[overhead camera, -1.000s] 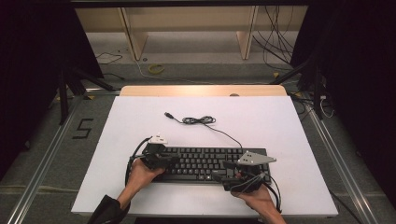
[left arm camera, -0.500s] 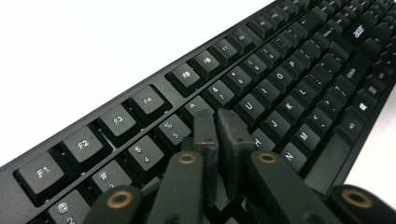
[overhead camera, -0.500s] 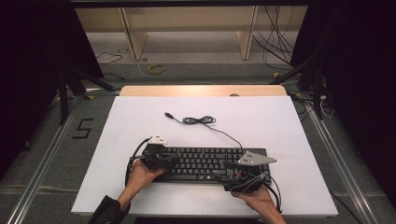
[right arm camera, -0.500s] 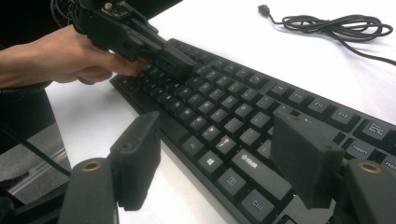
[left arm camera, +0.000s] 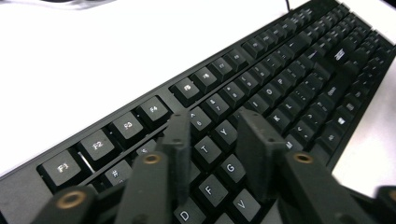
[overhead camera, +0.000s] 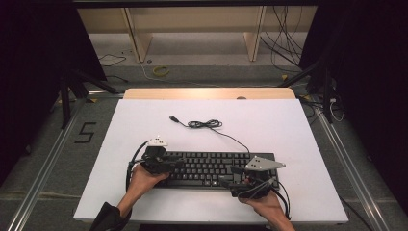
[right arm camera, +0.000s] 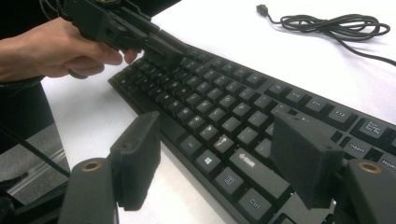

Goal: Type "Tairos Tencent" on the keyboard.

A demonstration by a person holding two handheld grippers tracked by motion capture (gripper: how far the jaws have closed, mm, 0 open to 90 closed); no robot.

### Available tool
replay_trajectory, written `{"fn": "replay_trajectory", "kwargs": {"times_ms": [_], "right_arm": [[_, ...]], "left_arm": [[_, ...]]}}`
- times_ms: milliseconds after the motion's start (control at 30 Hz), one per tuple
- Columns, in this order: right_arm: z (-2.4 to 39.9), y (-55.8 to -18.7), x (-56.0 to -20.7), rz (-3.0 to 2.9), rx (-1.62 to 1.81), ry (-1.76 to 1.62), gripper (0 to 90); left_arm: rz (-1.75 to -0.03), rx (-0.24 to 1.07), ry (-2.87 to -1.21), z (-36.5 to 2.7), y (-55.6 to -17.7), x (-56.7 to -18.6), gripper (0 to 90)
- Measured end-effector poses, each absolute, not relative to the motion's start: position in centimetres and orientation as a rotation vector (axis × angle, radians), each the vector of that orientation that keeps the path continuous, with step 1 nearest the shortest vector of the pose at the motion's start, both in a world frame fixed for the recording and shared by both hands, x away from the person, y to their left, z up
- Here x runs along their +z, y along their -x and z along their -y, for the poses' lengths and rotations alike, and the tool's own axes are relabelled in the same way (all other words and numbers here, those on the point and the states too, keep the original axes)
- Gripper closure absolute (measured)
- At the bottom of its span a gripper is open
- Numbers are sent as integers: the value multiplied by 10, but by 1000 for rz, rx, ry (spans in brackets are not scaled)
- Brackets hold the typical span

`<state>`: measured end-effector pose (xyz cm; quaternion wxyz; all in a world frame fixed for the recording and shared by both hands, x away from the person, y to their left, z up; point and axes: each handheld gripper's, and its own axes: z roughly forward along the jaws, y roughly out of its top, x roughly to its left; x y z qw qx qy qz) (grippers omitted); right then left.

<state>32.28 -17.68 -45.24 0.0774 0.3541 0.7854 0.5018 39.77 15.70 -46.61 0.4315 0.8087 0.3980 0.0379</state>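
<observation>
**Keyboard down near the front edge, grips let go**

Spread across most of the scene: the white worktop [overhead camera: 144, 120]. Lying flat on it, keys up: a black keyboard [overhead camera: 207, 166], long side parallel to the worktop's front edge, close to that edge and slightly right of the middle. Looks settled and square, so the setting-down judged done or all but done.

Trailing from the keyboard's back edge toward the worktop's centre: its cable [overhead camera: 204, 124], loosely bunched. Ends in a plug [overhead camera: 172, 117] lying free, joined to nothing. Any tidying or plugging in, not yet begun.

At the keyboard's left end, carried by the left hand [overhead camera: 142, 180]: the left tool [overhead camera: 175, 163]. Sits low over the letter keys, with jaws just opened part-way. Only key tops beneath them, nothing pinched between the pads. Hard to tell whether the tips rest on the keys or hang just above.

At the right end, carried by the right hand [overhead camera: 262, 202]: the right tool [overhead camera: 230, 176], jaws spread wide. One jaw above the bottom key row, the other past the keyboard's front edge over bare worktop. Pads pressing on nothing.

Left to do, by the look of it: lifting both tools clear of the keyboard.
</observation>
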Motion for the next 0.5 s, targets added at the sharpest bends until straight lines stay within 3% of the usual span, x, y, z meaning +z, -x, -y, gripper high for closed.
{"fn": "replay_trajectory", "kwargs": {"times_ms": [267,500], "right_arm": [[182,-322,-453,-2339,1509,-1073,342],[190,-319,-452,-2318,1518,-1075,342]], "left_arm": [[-943,59,-1952,-160,-390,-461,443],[-876,35,-1895,-162,-377,-456,344]]}}
